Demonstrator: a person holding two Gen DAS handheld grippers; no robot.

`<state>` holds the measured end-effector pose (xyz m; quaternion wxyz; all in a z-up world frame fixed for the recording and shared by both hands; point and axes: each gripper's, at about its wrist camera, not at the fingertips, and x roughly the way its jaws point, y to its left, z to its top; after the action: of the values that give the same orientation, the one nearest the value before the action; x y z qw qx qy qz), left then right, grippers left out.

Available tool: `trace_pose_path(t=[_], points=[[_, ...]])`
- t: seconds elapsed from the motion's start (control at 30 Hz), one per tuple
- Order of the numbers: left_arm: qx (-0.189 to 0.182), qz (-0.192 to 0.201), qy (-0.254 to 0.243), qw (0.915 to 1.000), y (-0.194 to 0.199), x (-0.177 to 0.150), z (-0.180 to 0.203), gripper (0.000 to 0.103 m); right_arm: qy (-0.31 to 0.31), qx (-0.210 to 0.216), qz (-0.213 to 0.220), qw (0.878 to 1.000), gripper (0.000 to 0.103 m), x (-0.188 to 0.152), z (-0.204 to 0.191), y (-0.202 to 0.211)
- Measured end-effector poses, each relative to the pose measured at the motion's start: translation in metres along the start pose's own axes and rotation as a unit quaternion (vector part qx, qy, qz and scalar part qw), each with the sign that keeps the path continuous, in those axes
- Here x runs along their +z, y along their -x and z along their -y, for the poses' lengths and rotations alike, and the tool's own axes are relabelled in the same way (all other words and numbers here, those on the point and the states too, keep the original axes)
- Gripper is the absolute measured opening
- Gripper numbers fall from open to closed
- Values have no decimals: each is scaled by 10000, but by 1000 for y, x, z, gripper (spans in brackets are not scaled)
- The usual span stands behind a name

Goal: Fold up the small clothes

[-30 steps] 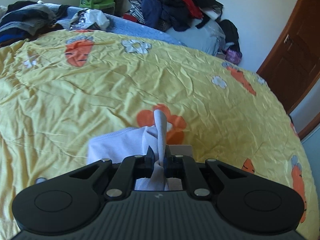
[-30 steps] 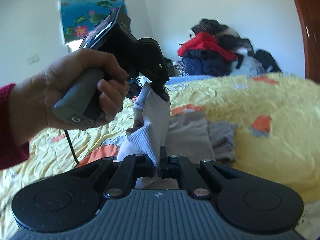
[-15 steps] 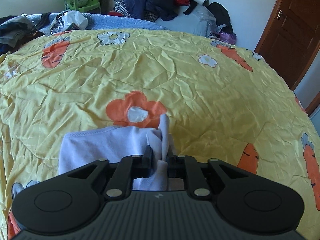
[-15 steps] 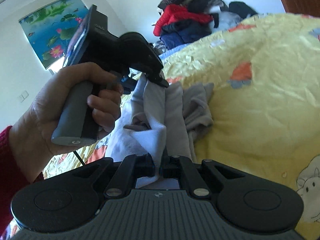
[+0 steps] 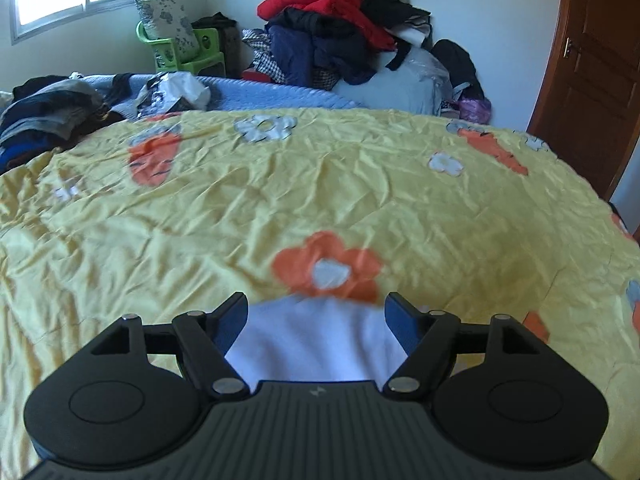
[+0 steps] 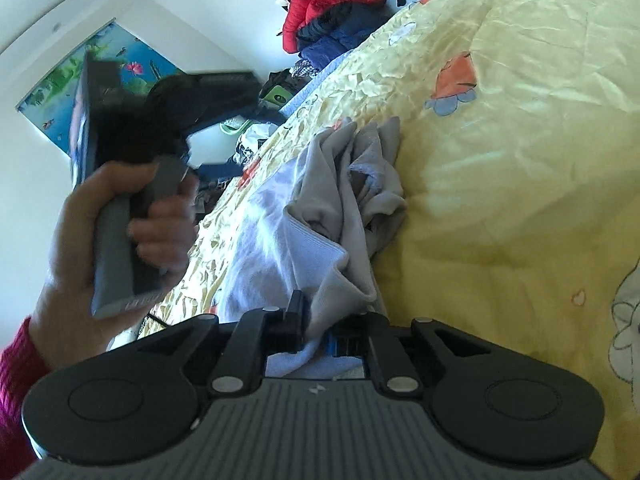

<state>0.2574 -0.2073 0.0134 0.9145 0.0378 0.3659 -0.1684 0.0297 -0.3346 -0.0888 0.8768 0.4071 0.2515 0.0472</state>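
A small pale lavender-white garment [image 5: 316, 340] lies on the yellow bedspread [image 5: 280, 200], just below my left gripper [image 5: 316, 312], whose jaws stand wide open and empty above it. In the right wrist view the same garment [image 6: 272, 248] lies spread on the bed, beside a crumpled grey garment [image 6: 360, 184]. My right gripper [image 6: 320, 320] is shut on the white garment's edge, close to the bed. The left gripper [image 6: 216, 92], blurred, is held in a hand up and to the left.
A heap of red and dark clothes [image 5: 336, 28] stands against the far wall. Dark clothes [image 5: 44, 108] lie at the bed's far left. A green chair [image 5: 180, 48] stands by the window. A brown door [image 5: 592, 72] is at the right.
My left gripper has opened and let go of the white garment, which now lies on the bed. It has lifted away. My right gripper has lowered toward the bed, still gripping.
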Motion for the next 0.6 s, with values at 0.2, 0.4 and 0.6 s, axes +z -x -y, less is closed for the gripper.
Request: trace_pose_path(t=[0.2, 0.4, 0.6], points=[[110, -47, 136, 9998, 26, -38, -36, 76, -403, 151, -58, 9991, 21, 3, 11, -2], [-34, -201, 378, 9991, 47, -78, -53, 76, -208, 10, -17, 9998, 21, 1, 6, -4], [-209, -378, 538, 9976, 55, -106, -58, 76, -220, -26, -16, 9998, 21, 1, 10, 3]])
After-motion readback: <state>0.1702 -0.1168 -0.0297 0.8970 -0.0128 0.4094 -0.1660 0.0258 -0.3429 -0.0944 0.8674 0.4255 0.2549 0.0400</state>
